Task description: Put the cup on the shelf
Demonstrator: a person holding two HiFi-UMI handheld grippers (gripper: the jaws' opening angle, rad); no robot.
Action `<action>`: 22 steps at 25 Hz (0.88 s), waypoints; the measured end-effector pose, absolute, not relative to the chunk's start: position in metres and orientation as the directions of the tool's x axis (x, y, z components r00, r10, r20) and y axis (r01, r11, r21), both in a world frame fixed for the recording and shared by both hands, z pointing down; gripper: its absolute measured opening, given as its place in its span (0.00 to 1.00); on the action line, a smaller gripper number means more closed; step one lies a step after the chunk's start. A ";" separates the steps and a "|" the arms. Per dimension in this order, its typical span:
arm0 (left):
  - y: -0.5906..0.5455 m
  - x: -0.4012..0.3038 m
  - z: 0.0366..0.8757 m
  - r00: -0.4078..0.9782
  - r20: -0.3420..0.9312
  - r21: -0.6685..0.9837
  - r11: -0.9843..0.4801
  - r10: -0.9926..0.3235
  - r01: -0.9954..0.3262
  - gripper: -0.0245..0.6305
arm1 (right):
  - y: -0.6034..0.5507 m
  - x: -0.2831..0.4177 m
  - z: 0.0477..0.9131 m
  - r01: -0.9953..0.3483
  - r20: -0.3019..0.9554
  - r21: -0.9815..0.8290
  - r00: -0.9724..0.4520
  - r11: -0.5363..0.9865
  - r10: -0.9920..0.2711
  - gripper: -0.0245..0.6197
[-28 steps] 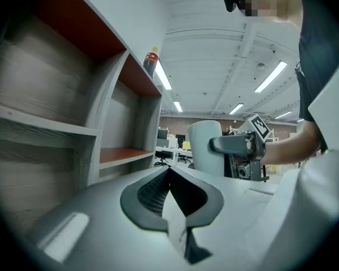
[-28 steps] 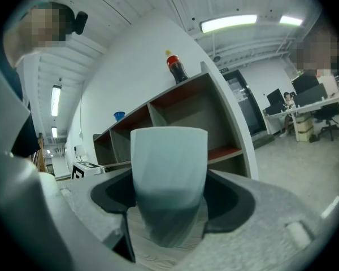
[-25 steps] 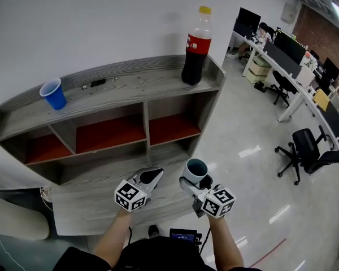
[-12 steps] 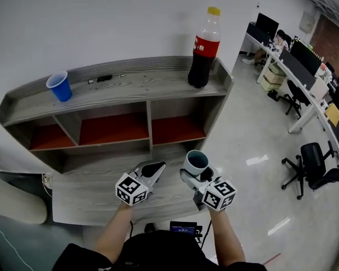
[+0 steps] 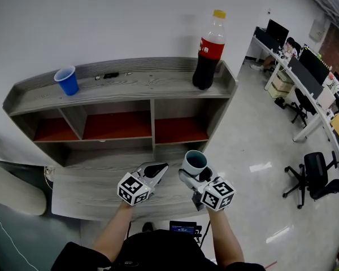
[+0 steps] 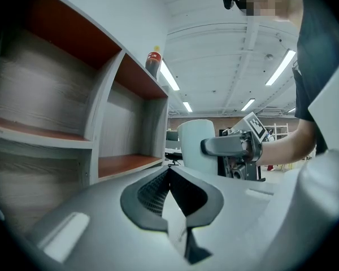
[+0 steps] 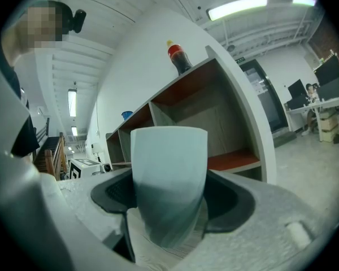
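Since the earlier frames the shelf [image 5: 147, 87] has shifted from a slanted position to sit nearly level across the upper half of the head view. The things on it have drifted rightward in the picture, while both grippers keep almost the same place low at centre. At upper left a blue plastic cup [image 5: 67, 81] stands on the top board. Low centre-left, the left gripper [image 5: 159, 167] is clenched on nothing, jaws met. Just to its right, the right gripper [image 5: 190, 177] grasps the cup [image 5: 194, 162], a pale mug with a dark inside, by its lower body, as it did a second ago. The cup is upright, mouth up and long axis vertical, held clear in front of the shelf and not yet on it. The shelf lies straight up-frame from this gripper, with the right-hand red-floored compartment nearest. At upper right a cola bottle [image 5: 208, 53] stands on the top board, with bare board between it and the blue plastic cup. Judgement: the right hand alone is placed for the delivery.
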State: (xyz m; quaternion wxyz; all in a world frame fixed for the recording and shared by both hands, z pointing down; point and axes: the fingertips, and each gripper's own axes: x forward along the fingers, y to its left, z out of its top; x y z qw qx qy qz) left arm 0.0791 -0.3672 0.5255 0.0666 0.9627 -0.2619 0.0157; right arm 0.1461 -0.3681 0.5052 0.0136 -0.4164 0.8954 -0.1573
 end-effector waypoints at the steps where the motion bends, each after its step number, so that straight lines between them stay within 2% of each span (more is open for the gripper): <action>1: -0.367 0.079 0.525 0.861 0.065 0.119 -0.853 -0.504 -0.508 0.04 | -0.368 0.147 0.505 -0.741 0.106 -0.295 -0.652 0.603 -0.750 0.60; 16: -0.370 0.080 0.513 0.862 0.069 0.081 -0.858 -0.503 -0.507 0.04 | -0.375 0.141 0.500 -0.700 0.100 -0.306 -0.698 0.646 -0.709 0.60; 22: -0.386 0.082 0.502 0.855 0.070 0.058 -0.854 -0.514 -0.518 0.04 | -0.406 0.142 0.490 -0.728 0.108 -0.274 -0.673 0.629 -0.732 0.60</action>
